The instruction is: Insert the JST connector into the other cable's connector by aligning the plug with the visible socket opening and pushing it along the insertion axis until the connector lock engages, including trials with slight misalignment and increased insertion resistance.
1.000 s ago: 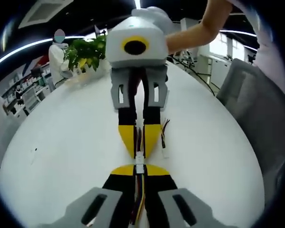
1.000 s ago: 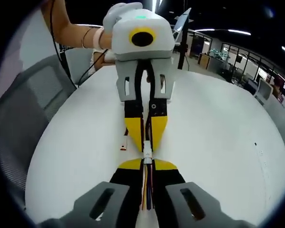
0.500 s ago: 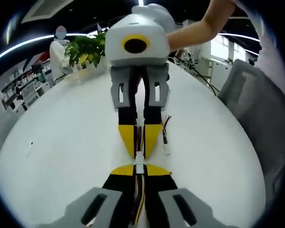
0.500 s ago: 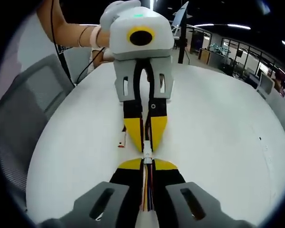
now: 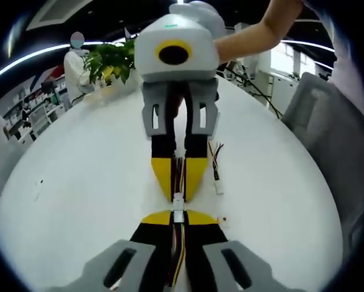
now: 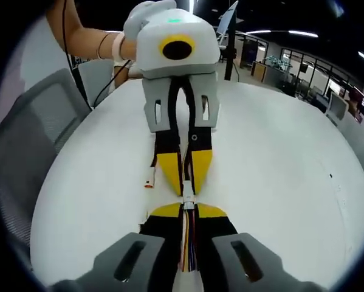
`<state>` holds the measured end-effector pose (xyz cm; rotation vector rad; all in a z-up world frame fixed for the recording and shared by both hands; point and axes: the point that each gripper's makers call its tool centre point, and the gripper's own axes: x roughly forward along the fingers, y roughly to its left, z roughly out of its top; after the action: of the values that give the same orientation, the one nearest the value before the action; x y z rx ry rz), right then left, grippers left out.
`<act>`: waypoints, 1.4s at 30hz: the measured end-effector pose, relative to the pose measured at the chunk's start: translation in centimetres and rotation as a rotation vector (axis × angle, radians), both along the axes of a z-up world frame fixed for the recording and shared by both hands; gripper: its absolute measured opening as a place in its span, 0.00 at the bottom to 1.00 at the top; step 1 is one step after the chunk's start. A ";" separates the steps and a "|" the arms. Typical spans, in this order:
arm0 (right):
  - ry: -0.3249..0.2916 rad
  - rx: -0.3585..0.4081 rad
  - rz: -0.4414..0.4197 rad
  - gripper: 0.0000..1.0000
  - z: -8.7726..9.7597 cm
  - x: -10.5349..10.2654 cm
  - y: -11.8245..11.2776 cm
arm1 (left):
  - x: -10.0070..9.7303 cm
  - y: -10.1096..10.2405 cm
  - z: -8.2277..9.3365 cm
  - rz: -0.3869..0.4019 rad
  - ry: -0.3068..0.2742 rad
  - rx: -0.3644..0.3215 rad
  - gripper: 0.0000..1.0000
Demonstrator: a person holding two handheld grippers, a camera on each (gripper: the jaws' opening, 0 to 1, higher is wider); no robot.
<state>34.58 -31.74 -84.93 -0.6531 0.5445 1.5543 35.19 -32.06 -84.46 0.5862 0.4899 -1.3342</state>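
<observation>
Both views are bright and evenly lit from above by long ceiling light strips [image 5: 30, 58] that bend into arcs under the fisheye lens. The white worktop [image 6: 279, 158] is close to overexposed and shows only soft, faint shadows. Straight lines curve strongly toward the edges, where the room darkens and smears. The centre is sharp; the far office background is soft and hazy, and a window [image 5: 289, 58] glares white.

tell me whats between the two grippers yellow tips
In both views, the two white connectors sit end to end between the left gripper and right gripper, each trailing coloured wires back between its jaws.
</observation>
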 end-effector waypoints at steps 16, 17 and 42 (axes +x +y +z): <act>0.003 -0.021 -0.025 0.05 0.0 -0.3 -0.3 | 0.0 0.4 0.0 0.033 -0.015 0.039 0.09; -0.003 -0.022 -0.026 0.06 -0.1 -0.3 -0.3 | 0.1 0.4 0.1 0.035 -0.017 0.035 0.11; -0.091 0.041 -0.087 0.17 4.2 -1.4 -1.0 | -1.1 1.8 2.7 0.203 -0.027 -0.033 0.20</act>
<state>33.14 -32.72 -80.74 -0.6571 0.4659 1.4437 34.12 -30.23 -81.73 0.5123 0.4906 -1.1382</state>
